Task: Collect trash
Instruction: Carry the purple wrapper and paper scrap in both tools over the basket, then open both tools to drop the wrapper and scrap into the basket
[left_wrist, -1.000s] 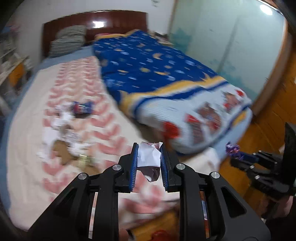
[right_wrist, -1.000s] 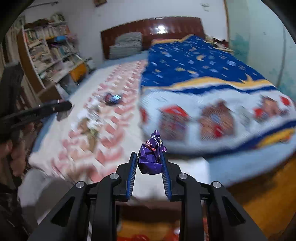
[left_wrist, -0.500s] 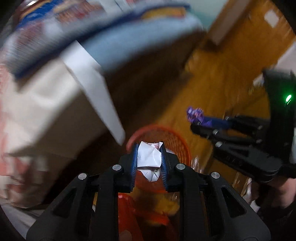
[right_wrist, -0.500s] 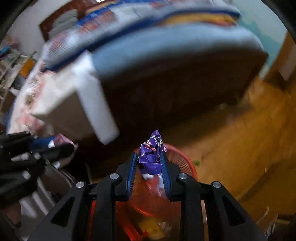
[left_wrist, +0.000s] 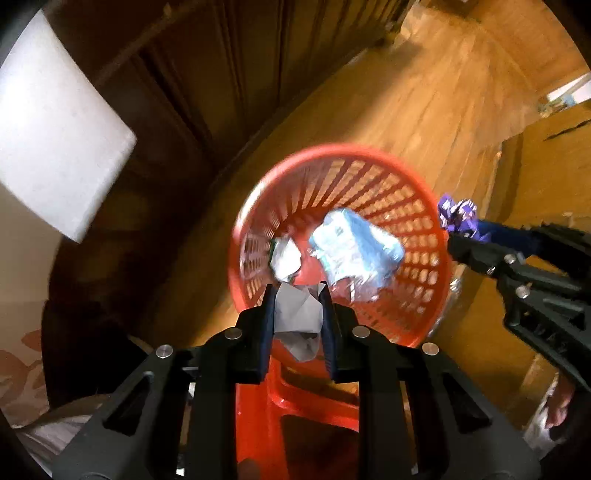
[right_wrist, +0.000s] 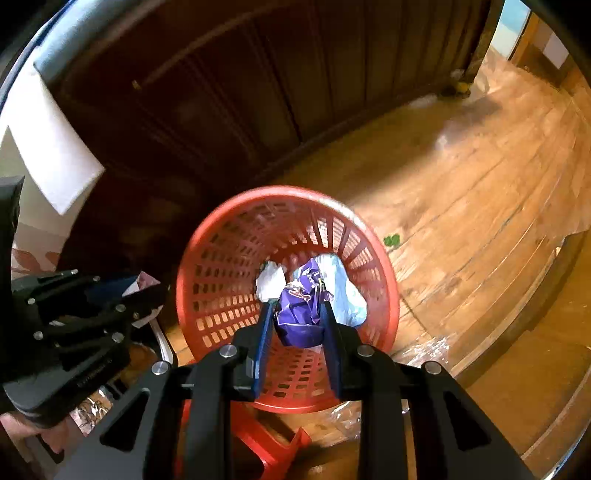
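A red lattice waste basket (left_wrist: 369, 177) stands on the wooden floor and holds white paper and a pale blue packet (left_wrist: 354, 251); it also shows in the right wrist view (right_wrist: 229, 266). My left gripper (left_wrist: 297, 295) is shut on a crumpled white paper (left_wrist: 297, 317), above the basket's near rim. My right gripper (right_wrist: 297, 314) is shut on a crumpled purple wrapper (right_wrist: 299, 314), above the basket's opening. The right gripper appears in the left wrist view with the purple wrapper (left_wrist: 458, 214) beside the basket's right rim. The left gripper (right_wrist: 147, 288) appears left of the basket.
The dark wooden bed frame (right_wrist: 221, 92) rises behind the basket, with a white sheet corner (left_wrist: 55, 147) hanging at the left. A red plastic stool (left_wrist: 295, 413) sits below the grippers. A small green scrap (right_wrist: 391, 240) lies on the floor right of the basket.
Both grippers swung down from the bed to the basket and moved closer over it. Each still holds its piece of trash.
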